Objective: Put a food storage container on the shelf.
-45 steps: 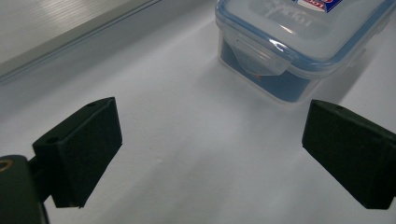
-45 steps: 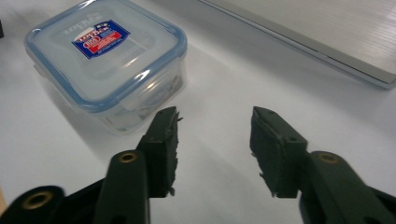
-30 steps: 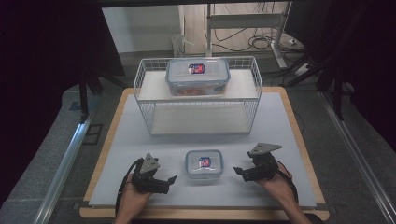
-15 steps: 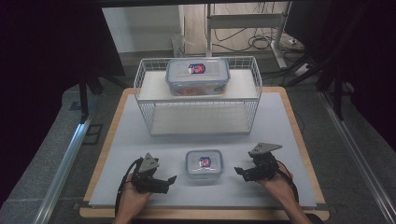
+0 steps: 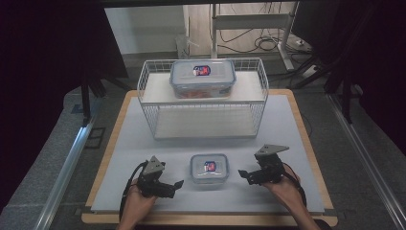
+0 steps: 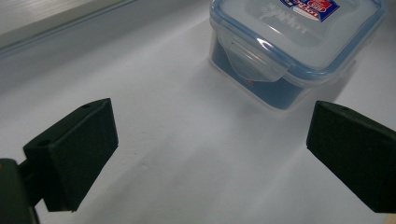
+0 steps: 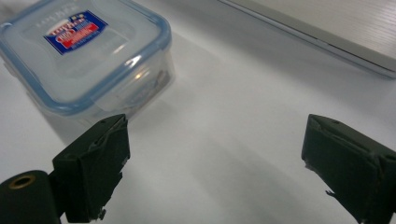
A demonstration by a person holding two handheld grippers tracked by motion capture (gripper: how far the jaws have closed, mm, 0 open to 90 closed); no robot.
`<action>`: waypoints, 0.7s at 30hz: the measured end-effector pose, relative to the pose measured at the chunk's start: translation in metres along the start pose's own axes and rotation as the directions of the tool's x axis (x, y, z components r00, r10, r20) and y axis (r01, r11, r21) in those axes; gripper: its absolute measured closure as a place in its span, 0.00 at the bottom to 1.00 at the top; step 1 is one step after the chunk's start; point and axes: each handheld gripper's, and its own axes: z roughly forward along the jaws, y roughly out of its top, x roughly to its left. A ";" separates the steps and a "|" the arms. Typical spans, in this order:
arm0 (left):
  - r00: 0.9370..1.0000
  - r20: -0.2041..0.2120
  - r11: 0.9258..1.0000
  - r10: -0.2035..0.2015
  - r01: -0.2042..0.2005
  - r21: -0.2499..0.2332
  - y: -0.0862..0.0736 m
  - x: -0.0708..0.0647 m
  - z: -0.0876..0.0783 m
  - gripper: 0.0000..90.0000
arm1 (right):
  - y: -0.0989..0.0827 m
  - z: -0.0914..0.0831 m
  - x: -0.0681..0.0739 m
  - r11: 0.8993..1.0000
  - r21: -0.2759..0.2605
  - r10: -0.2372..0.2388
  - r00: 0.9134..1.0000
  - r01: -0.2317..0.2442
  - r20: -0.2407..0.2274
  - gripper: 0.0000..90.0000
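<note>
A small clip-lid food container (image 5: 209, 168) with a blue seal and a red-and-blue label sat on the pale grey mat (image 5: 297, 139) near the front of the wooden-edged table (image 5: 306, 124), lid on and side latches down. It lay between the two hand-held grippers, touched by neither.

The left gripper (image 5: 175, 185) rested low at the container's left, held in the person's left hand (image 5: 140, 197), its jaws pointing toward the container. In the left gripper view its black jaws stood wide apart with only bare mat between them, and the container (image 6: 299, 44) lay ahead and to the right, just beyond the jaw tips.

The right gripper (image 5: 244, 175) sat at the container's right in the right hand (image 5: 283, 188), aimed back toward it, a grey three-cornered plate on top. Its jaws had just been opening and stood wide, with nothing between them. In the right gripper view the container (image 7: 86, 58) lay ahead to the left, close to the left-hand jaw but apart from it.

Farther back on the mat stood a white wire basket rack (image 5: 203, 125). A larger clip-lid container (image 5: 202, 78) with the same kind of label rested on its upper shelf, with something orange showing through its wall. Beyond the table, cables lay on the floor.
</note>
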 end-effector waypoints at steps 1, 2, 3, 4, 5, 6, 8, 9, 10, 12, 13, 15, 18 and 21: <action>1.000 0.005 1.000 -0.006 0.006 0.007 0.001 0.000 0.000 0.02 | 0.001 0.000 0.001 1.000 0.002 0.003 1.000 -0.003 -0.003 0.08; 1.000 0.013 1.000 -0.018 0.018 0.012 0.004 0.000 0.001 0.02 | 0.002 0.000 0.002 1.000 0.005 0.007 1.000 -0.007 -0.006 0.07; 0.999 0.018 1.000 -0.026 0.026 0.013 0.006 0.001 0.001 0.02 | 0.003 0.000 0.003 1.000 0.011 0.014 1.000 -0.014 -0.014 0.06; 0.999 0.021 0.999 -0.031 0.031 0.018 0.008 0.001 0.001 0.02 | 0.004 0.000 0.004 1.000 0.011 0.025 0.999 -0.024 -0.027 0.04; 0.999 0.027 0.999 -0.038 0.037 0.022 0.010 0.002 0.002 0.02 | 0.005 0.000 0.004 0.999 0.010 0.033 0.999 -0.032 -0.040 0.04; 0.999 0.027 0.999 -0.043 0.042 0.023 0.013 0.002 0.002 0.02 | 0.006 0.001 0.005 0.999 0.011 0.042 0.998 -0.041 -0.051 0.04; 0.998 0.004 0.998 -0.057 0.057 0.029 0.018 0.002 0.003 0.00 | 0.009 0.001 0.006 0.999 0.019 0.051 0.996 -0.050 -0.069 0.05; 0.998 0.009 0.997 -0.069 0.069 0.019 0.020 0.003 0.003 0.00 | 0.011 0.001 0.007 0.998 0.028 0.055 0.995 -0.053 -0.079 0.06; 0.998 0.009 0.997 -0.069 0.069 0.019 0.020 0.003 0.003 0.01 | 0.011 0.001 0.007 0.998 0.028 0.055 0.995 -0.053 -0.079 0.06; 0.992 0.057 0.994 -0.112 0.111 0.012 0.025 0.005 0.004 0.03 | 0.018 0.002 0.011 0.998 0.037 0.051 0.993 -0.047 -0.103 0.12; 0.989 0.079 0.992 -0.125 0.124 0.018 0.027 0.006 0.005 0.03 | 0.018 0.002 0.011 0.998 0.037 0.051 0.993 -0.047 -0.103 0.12; 0.983 0.116 0.990 -0.143 0.140 0.037 0.031 0.006 0.012 0.06 | 0.024 0.006 0.016 0.998 0.039 0.045 0.991 -0.040 -0.127 0.16; 0.978 0.149 0.989 -0.144 0.137 0.057 0.032 0.007 0.020 0.07 | 0.026 0.011 0.018 0.998 0.053 0.036 0.989 -0.029 -0.141 0.18; 0.967 0.212 0.988 -0.144 0.127 0.093 0.036 0.008 0.034 0.07 | 0.030 0.023 0.022 0.996 0.086 0.043 0.982 -0.028 -0.182 0.20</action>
